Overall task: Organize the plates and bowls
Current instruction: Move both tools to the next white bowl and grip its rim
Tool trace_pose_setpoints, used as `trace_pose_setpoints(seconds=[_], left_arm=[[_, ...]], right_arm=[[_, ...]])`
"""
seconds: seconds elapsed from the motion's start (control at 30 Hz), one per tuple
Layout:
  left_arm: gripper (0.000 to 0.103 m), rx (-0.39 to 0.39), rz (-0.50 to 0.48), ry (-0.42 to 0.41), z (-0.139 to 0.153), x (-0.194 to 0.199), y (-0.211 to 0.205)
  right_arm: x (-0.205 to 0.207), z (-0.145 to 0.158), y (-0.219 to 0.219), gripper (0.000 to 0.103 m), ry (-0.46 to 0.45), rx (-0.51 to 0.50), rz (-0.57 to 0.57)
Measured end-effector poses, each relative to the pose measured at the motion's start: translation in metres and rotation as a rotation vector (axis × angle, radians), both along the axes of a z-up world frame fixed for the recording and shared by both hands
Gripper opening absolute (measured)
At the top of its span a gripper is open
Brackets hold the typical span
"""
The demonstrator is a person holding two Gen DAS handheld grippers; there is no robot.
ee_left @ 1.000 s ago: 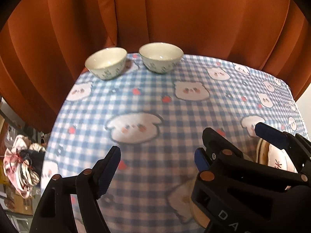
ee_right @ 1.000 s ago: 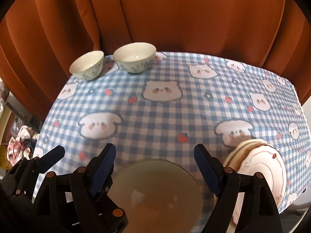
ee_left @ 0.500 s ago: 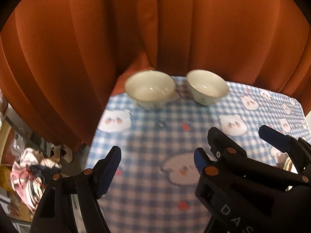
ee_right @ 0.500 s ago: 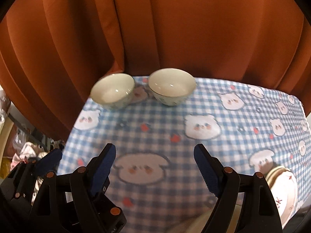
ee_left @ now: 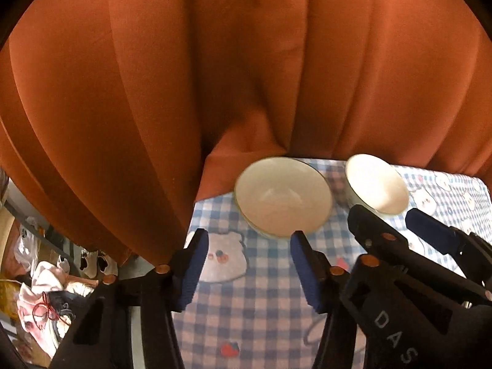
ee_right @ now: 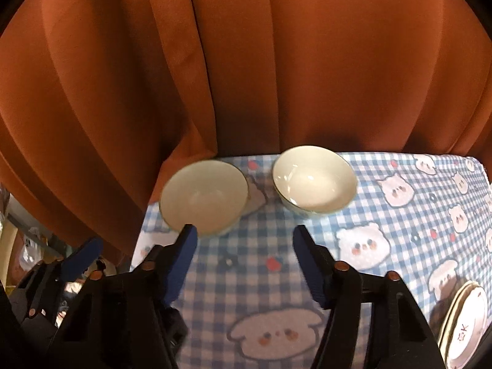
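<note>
on the checked cloth (ee_right: 399,230), two white bowls (ee_right: 204,196) side by side

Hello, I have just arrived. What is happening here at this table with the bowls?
A person holds two grippers over the checked tablecloth, both aimed at two empty bowls near the orange curtain. The left gripper faces the left bowl, the right gripper sits near the right bowl. The jaws of both are closing, but nothing is between them yet. Stacked plates wait at the right edge.
</note>
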State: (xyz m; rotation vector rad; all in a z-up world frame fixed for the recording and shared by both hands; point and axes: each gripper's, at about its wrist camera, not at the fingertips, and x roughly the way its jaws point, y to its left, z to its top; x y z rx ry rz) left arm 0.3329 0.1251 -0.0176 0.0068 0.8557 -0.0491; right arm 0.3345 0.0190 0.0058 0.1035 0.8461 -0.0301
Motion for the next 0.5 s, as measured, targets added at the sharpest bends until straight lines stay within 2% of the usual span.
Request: trace_pose_setpoints(seconds=[0.13,0.27,0.5], left_arm=[[0.054,0.005,0.010,0.012,-0.007,0.023,0.001],[0.053,0.024,0.010,0.020,-0.017,0.046,-0.002],[0.051,0.036,0.027,0.047,-0.043,0.079,-0.001]], right_arm=[[0.021,-0.002,0.004,0.058,-0.003,-0.002,-0.005],[0.044,-0.012,0.002,0.049,0.019,0.009,-0.009],[0.084,-0.041,-0.003,0.047,0.054,0.032,-0.008]])
